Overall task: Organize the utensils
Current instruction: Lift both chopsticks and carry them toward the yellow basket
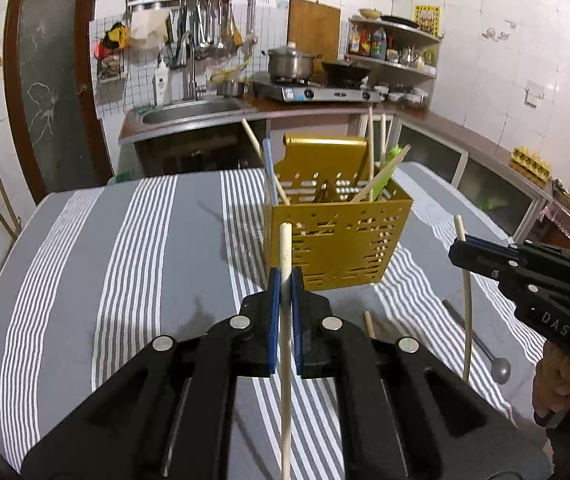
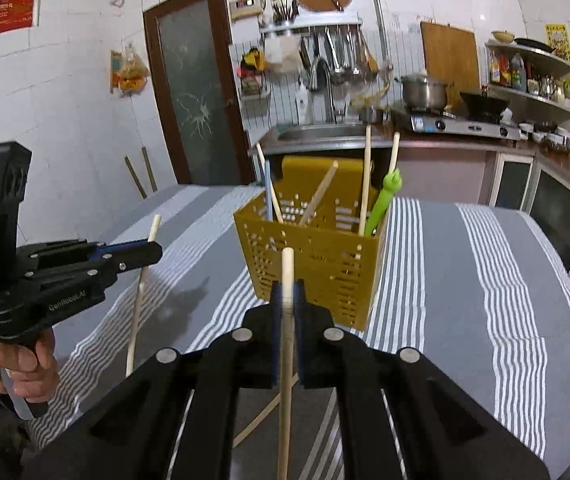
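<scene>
The left gripper (image 1: 285, 280) is clamped on a pale wooden chopstick (image 1: 285, 344), which stands near upright between the blue pads (image 1: 273, 320) with its top end above the fingertips and its lower length running down past the gripper body. The right gripper (image 2: 287, 292) is clamped on a second wooden chopstick (image 2: 286, 360), held in the same near-upright attitude. Each gripper shows in the other's view: the right gripper at the right edge of the left wrist view, the left gripper at the left edge of the right wrist view, each with a hand (image 2: 21, 364) on its handle.

Both grippers are above a surface covered with a grey and white striped cloth (image 1: 133, 264). A gold perforated utensil holder (image 1: 337, 236) stands on the cloth, just beyond both grippers and between them. It already holds several wooden chopsticks (image 2: 366, 184), a blue utensil handle (image 1: 269, 176) at its left side and a green utensil (image 2: 383, 204) at its right side, all leaning at angles.

On the cloth near the right gripper, in the left wrist view, lie a metal spoon (image 1: 485, 352) and the end of another wooden stick (image 1: 369, 324). Whether the stick touches the spoon cannot be told.

Far behind are a sink (image 1: 193, 112), a gas stove (image 1: 317, 92) with a steel pot (image 1: 290, 62), and corner shelves (image 1: 395, 46).
</scene>
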{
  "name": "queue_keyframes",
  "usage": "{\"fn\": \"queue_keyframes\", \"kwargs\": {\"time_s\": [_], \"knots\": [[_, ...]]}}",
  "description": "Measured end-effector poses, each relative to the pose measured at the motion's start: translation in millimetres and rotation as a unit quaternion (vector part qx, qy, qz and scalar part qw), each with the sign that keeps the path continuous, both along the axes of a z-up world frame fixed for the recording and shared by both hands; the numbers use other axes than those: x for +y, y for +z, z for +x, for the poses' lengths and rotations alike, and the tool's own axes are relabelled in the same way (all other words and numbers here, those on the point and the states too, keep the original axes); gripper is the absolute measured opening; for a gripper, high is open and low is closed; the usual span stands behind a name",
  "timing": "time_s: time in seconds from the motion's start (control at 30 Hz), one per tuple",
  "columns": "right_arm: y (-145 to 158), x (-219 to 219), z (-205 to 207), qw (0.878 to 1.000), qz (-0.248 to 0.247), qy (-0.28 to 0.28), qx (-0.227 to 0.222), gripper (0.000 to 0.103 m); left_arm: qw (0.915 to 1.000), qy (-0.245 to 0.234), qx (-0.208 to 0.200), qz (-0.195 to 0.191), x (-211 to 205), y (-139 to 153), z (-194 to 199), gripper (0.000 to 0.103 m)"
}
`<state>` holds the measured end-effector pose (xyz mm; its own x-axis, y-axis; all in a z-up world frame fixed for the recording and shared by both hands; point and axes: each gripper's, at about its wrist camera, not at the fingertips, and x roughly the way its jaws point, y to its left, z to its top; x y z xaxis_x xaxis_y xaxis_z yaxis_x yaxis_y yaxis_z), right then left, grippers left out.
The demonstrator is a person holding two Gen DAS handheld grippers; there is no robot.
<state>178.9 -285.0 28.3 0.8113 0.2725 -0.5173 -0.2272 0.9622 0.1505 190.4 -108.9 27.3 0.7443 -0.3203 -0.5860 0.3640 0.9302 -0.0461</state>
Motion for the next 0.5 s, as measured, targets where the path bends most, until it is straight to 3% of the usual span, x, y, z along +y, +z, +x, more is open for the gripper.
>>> {"fn": "queue_keyframes", "kwargs": {"time_s": [0.23,0.5], "knots": [[24,-7,-14,0.999,0.002,-0.006,-0.047,0.006,0.9989,-0.002,-0.048,0.0,1,20,-19,0.004],[72,-13,-13,0.993,0.005,-0.017,-0.113,0.006,0.9957,-0.002,-0.092,-0.011,-7,60,-7,0.004]]}}
